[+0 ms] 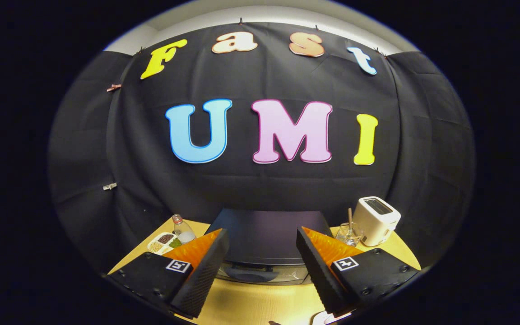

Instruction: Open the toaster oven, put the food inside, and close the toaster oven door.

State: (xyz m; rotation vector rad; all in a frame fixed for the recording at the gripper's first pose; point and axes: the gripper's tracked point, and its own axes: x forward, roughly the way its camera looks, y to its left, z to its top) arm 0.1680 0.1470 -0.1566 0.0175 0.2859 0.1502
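Observation:
The toaster oven (265,241) is a dark box on the wooden table (260,302), seen from above and in front. Its flat top faces me and its glass door (262,273) with a dark handle looks shut. My gripper (260,266) hangs above the table in front of the oven, open wide, with nothing between its fingers. The oven's front shows in the gap between them. A small pale thing (325,318) lies at the table's near edge by the right finger; I cannot tell what it is.
A white pop-up toaster (376,220) stands right of the oven, with a clear glass (349,232) holding a stick beside it. Left of the oven are a small bottle (183,229) and a divided tray of beans (164,242). Black cloth walls the back.

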